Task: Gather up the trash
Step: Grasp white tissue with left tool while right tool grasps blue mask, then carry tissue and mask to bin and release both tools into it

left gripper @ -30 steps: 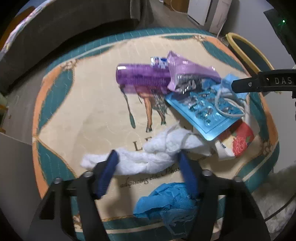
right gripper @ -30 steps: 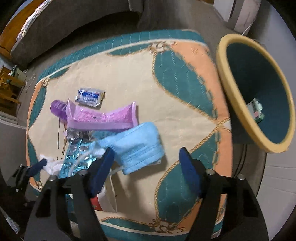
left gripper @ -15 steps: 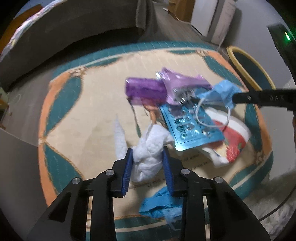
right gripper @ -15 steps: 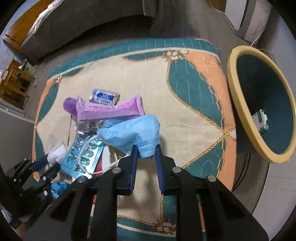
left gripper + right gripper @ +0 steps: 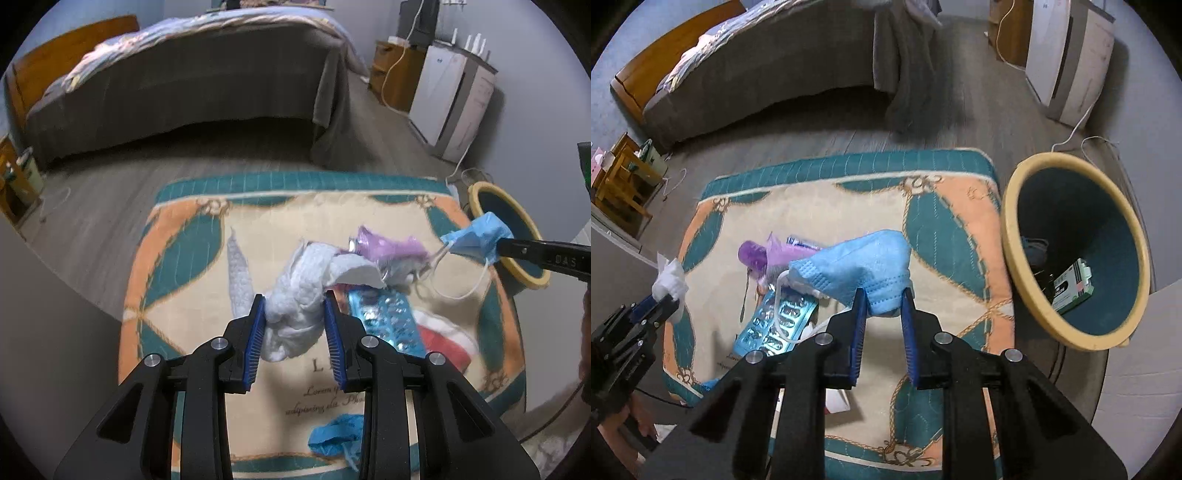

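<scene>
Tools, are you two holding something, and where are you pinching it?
Left tool pinches the white tissue wad at its bunched lower end. Right tool pinches the blue face mask by one end.

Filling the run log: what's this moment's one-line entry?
left gripper: holds white crumpled tissue | right gripper: holds blue face mask | both lifted

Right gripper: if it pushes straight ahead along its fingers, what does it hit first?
Probably the patterned mat. The right gripper holds the blue mask, and the bin sits off to the right. Depth is unclear.
</scene>
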Available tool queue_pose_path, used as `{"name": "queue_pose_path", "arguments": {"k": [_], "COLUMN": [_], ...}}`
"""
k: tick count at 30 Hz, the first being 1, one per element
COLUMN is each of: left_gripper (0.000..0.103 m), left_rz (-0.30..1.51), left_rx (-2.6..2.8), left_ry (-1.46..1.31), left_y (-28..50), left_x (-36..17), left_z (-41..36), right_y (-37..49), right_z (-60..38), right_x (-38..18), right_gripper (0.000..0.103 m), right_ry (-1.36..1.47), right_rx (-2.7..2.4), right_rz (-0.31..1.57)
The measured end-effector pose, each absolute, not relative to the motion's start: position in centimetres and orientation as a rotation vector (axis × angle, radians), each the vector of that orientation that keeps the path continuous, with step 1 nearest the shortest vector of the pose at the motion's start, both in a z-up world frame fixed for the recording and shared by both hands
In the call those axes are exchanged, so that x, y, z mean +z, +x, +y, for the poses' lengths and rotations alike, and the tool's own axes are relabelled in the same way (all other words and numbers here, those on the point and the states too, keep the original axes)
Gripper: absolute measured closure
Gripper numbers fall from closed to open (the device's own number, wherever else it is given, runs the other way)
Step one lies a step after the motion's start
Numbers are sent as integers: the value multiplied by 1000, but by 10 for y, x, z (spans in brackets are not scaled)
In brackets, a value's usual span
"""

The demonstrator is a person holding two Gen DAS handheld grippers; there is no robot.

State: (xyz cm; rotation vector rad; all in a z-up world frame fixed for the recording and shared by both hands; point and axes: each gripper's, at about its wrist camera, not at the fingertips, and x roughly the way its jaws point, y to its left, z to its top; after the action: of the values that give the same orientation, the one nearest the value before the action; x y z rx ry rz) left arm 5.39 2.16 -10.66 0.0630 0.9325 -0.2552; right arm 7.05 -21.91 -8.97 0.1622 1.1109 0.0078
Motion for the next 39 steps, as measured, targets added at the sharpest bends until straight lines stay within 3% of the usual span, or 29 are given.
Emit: {"name": "queue_pose_path", "arguments": {"k": [23, 31, 39], "left_gripper": [70, 70, 70], "left_rz": [857, 825, 809], "left_rx": [-318, -343, -434], "left_ry": [133, 202, 238], "left_y": [55, 51, 42], "left_x": [-90, -84, -72], "left_z": [2, -15, -52], "right_y": [66, 57, 47], "right_z": [-229, -288, -370], "right_x": [-59, -23, -38], "right_gripper": [85, 85, 85], "right_ry": [92, 62, 223], "right_rx": [-36, -152, -294], "right_rz": [1021, 922, 935]}}
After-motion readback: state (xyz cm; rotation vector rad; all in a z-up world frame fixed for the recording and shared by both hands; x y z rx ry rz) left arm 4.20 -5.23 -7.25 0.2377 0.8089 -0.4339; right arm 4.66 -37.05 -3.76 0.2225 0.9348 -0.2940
